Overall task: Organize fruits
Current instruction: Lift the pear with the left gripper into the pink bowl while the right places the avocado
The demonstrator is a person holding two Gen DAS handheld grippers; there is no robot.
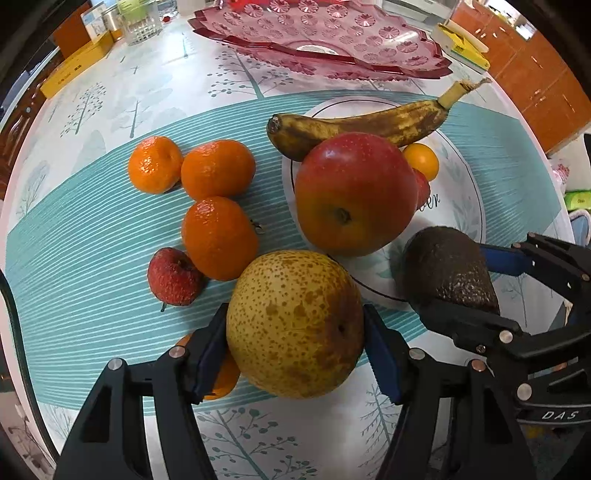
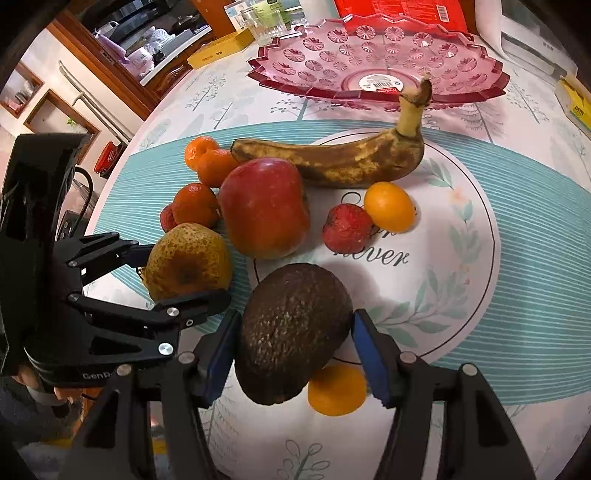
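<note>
My left gripper (image 1: pixel 295 358) is shut on a speckled yellow pear (image 1: pixel 295 325), its blue pads against both sides. From the right wrist view the same pear (image 2: pixel 184 266) sits in the left gripper (image 2: pixel 184 275). My right gripper (image 2: pixel 295 354) is shut on a dark avocado (image 2: pixel 291 332) at the near edge of a white round plate (image 2: pixel 443 258). On that plate lie a red apple (image 2: pixel 264 206), a brown-spotted banana (image 2: pixel 332 158), a lychee (image 2: pixel 347 227) and a small orange fruit (image 2: pixel 389 206). Three mandarins (image 1: pixel 218 168) and another lychee (image 1: pixel 173 277) lie left of it.
An empty pink glass dish (image 2: pixel 376 55) stands behind the plate. An orange fruit (image 2: pixel 336 391) lies under the avocado, another (image 1: pixel 225 376) under the left finger. Yellow boxes (image 1: pixel 74 66) (image 1: pixel 461 44) and a glass (image 1: pixel 142 22) stand at the table's far edge.
</note>
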